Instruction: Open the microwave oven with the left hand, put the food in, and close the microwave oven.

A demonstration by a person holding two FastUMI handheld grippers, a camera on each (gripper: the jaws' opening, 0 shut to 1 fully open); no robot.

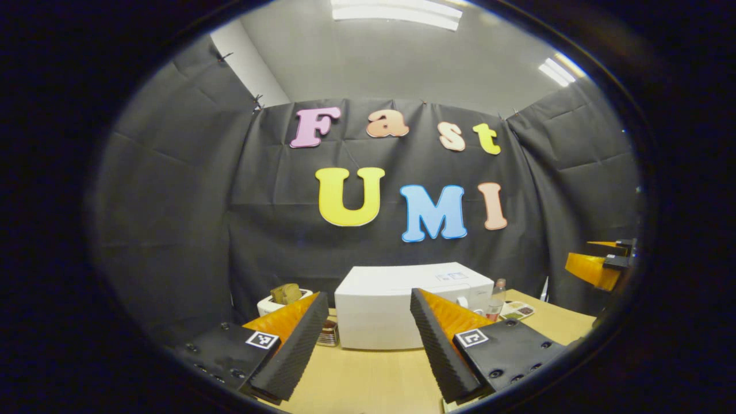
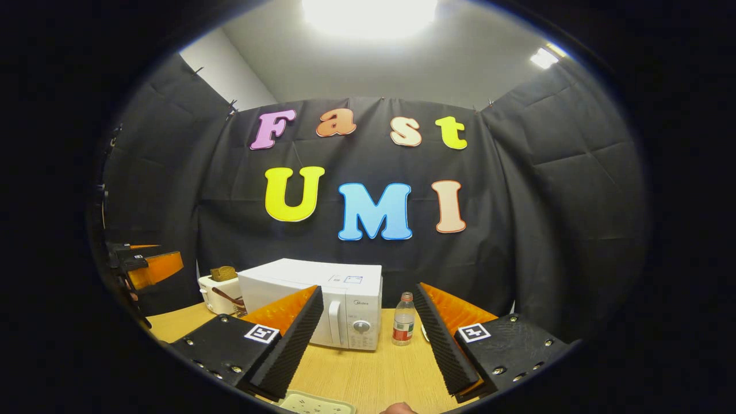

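At lower centre of both views the shut microwave (image 2: pixel 322 302) sits well off on the table (image 2: pixel 368 374), left gripper (image 1: pixel 362 339) and right gripper (image 2: pixel 368 336) jaws wide and empty; risk: the left reach, misjudged, clips the bottle (image 2: pixel 404 319) beside the handle (image 2: pixel 334 323).

L claw (image 1: pixel 363 339) & R claw (image 2: pixel 368 333) both agape, level, nothing gripped.

Black cloth walls (image 2: pixel 546 190), wooden table (image 2: pixel 368 374), bright ceiling lights (image 2: pixel 368 14)

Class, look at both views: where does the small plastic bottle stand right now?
The bottle stands upright on the wooden table, just beside the microwave on its control-panel side; the left gripper view shows it right of the microwave, near a food tray.
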